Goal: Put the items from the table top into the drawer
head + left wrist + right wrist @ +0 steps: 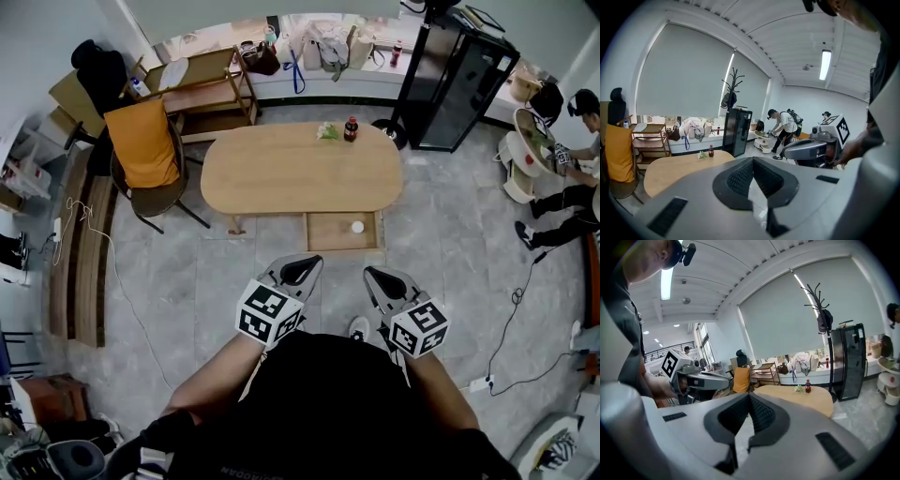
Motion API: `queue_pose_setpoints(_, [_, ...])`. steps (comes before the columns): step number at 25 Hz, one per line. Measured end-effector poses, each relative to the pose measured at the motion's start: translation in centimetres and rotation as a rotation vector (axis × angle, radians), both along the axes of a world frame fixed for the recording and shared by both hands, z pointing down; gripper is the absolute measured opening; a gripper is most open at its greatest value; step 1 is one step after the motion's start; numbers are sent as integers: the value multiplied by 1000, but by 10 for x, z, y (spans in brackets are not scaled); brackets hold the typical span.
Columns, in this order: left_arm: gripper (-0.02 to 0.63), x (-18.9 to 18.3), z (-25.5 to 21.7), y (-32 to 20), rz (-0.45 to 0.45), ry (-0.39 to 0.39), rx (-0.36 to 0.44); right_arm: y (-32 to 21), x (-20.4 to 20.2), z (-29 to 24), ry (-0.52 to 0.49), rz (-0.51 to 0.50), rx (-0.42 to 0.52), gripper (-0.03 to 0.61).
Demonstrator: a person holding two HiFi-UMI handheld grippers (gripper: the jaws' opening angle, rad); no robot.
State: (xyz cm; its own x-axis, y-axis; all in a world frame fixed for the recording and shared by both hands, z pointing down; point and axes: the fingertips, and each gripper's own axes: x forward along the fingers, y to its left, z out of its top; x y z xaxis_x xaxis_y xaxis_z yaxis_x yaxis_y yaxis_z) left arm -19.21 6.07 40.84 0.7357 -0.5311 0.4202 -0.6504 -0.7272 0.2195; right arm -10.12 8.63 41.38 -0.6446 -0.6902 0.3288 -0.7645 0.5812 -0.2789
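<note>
An oval wooden table (281, 178) stands ahead of me. At its far edge a dark cola bottle (351, 128) with a red cap stands upright beside a small green item (327, 131). An open wooden drawer (328, 234) juts out under the table's near side, with a small white object (357, 227) in it. My left gripper (305, 267) and right gripper (380, 277) hover side by side over the floor, short of the drawer. Both are shut with nothing in them. The left gripper view shows the left gripper (752, 159), the bottle (711, 151) and the table (670, 171). The right gripper view shows the right gripper (749, 394) and the bottle (807, 386).
A chair draped in orange cloth (142, 145) stands left of the table, a wooden shelf (202, 89) behind it. A black cabinet (455, 80) is at the back right. A person (577, 159) sits at the right by white stands. Cables (511, 319) cross the floor.
</note>
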Motion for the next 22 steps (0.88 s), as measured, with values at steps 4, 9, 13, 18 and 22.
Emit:
queue_pose_setpoints(4, [2, -1, 1, 1, 7, -4, 1, -1, -1, -1, 4, 2, 3, 2])
queue_pose_setpoints(9, [2, 2, 2, 3, 6, -8, 3, -1, 2, -1, 11, -6, 2, 2])
queue_pose_setpoints(13, [2, -2, 1, 2, 5, -11, 6, -2, 0, 0, 11, -5, 2, 2])
queue_pose_setpoints(18, [2, -3, -2, 1, -3, -6, 10, -3, -1, 0, 15, -12, -5, 2])
queue_pose_setpoints(22, [2, -1, -3, 0, -2, -4, 11, -2, -1, 0, 17, -15, -5, 2])
